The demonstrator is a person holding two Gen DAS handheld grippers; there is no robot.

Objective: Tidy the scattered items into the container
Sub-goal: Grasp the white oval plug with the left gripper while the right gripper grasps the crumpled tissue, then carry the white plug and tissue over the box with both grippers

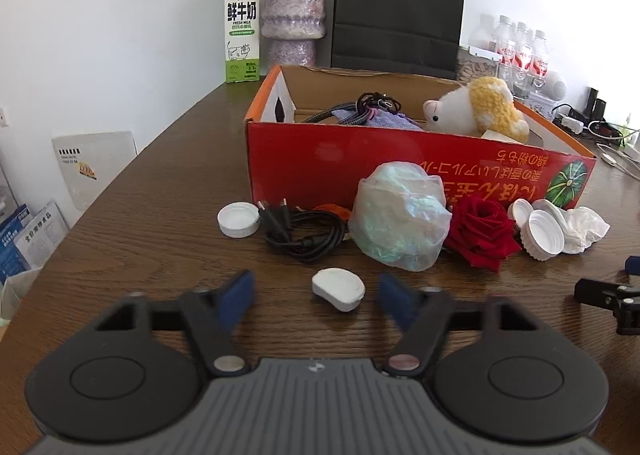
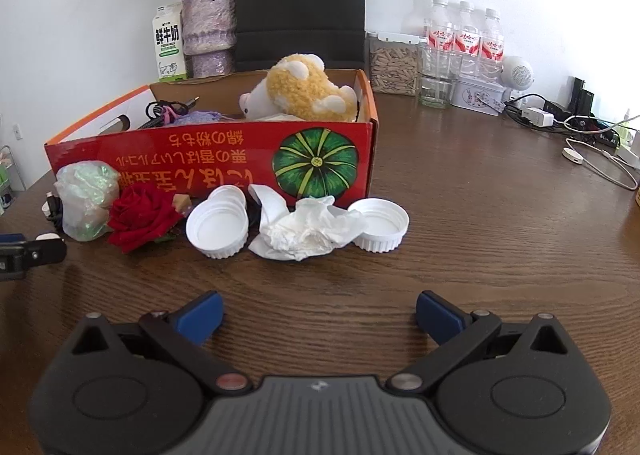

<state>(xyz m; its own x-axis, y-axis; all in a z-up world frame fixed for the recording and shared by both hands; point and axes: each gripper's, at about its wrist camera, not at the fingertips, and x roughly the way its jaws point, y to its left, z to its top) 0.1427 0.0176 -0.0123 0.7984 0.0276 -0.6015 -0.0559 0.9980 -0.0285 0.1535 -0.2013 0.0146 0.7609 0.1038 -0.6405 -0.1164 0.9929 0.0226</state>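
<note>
Box: my red cardboard box (image 1: 360, 159) sits on the wooden table (image 1: 160, 215), holding a plush toy (image 1: 476, 111), a purple pouch (image 1: 372, 121) and cables.
Scattered items: a white cap (image 1: 239, 219), a black cable (image 1: 304, 229), a plastic-wrapped bundle (image 1: 400, 215), a red rose (image 1: 482, 233), more white caps (image 2: 218, 229) and a crumpled tissue (image 2: 308, 233) lie along the box's front wall.
Left gripper (image 1: 316, 297): my jaws are apart, with a small white pebble-shaped piece (image 1: 338, 289) between them, neither pad touching it.
Right gripper (image 2: 320, 315): my jaws stand wide apart over bare table, holding nothing.
</note>
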